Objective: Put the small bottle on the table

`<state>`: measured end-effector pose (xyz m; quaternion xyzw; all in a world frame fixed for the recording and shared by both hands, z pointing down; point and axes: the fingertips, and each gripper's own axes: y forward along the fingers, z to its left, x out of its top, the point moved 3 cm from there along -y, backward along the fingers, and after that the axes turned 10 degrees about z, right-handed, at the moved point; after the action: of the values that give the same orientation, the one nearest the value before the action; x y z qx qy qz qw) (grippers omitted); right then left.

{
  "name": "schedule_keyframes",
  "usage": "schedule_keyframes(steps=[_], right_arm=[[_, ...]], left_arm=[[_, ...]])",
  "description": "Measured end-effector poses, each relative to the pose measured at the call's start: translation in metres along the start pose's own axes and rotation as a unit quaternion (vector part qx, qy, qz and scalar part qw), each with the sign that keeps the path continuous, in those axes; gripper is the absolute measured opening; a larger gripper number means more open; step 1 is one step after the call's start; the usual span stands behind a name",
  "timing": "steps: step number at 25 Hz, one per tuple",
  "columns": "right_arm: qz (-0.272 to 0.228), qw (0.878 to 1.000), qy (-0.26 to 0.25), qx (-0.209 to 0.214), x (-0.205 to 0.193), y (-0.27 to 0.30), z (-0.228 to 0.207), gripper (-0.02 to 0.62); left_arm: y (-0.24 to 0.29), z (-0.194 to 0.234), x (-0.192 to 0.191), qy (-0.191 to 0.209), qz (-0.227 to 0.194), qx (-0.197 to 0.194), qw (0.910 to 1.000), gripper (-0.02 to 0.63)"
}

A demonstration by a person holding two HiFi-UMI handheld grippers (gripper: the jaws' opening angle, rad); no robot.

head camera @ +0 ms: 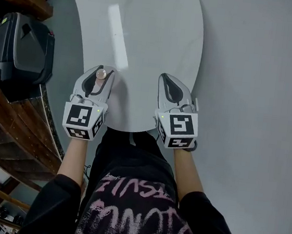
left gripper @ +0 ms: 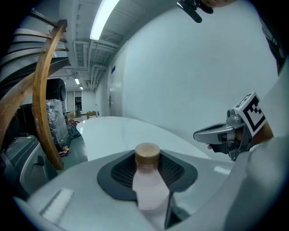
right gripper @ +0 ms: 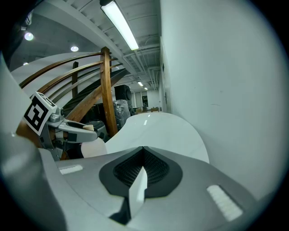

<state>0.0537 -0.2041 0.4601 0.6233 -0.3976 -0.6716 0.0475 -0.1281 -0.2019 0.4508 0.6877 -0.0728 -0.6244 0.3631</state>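
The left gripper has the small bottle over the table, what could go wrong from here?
The small bottle sits in the left gripper close to the rim of the table; set down there, it might tip off. Its base is hidden, so opening the jaws early could drop and topple it.

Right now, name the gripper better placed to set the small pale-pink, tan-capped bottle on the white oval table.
Left. The left gripper holds the pale-pink bottle over the white table; the right gripper is shut, empty.
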Motion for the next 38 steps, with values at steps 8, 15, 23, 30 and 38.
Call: schedule_keyframes(steps=[8,15,23,30,38], right_arm=[[0.001,1.0,0.003,0.002,-0.005,0.009,0.004,0.009],[0.006,1.0,0.006,0.004,-0.012,0.016,0.0,0.009],[0.009,1.0,0.007,0.009,-0.013,0.023,0.007,0.009],[0.012,1.0,0.011,0.009,-0.016,0.026,0.009,0.009],[0.012,1.0,0.016,0.008,-0.021,0.028,0.004,0.009]], left_arm=[[0.007,0.002,-0.007,0.001,0.006,-0.004,1.0,0.135],[0.018,0.001,-0.012,0.0,0.01,-0.005,0.9999,0.135],[0.022,0.005,-0.016,0.0,0.015,-0.009,0.9999,0.135],[0.024,0.007,-0.02,-0.008,0.013,-0.006,0.9999,0.135],[0.03,0.003,-0.024,-0.007,0.014,-0.006,0.9999,0.137]])
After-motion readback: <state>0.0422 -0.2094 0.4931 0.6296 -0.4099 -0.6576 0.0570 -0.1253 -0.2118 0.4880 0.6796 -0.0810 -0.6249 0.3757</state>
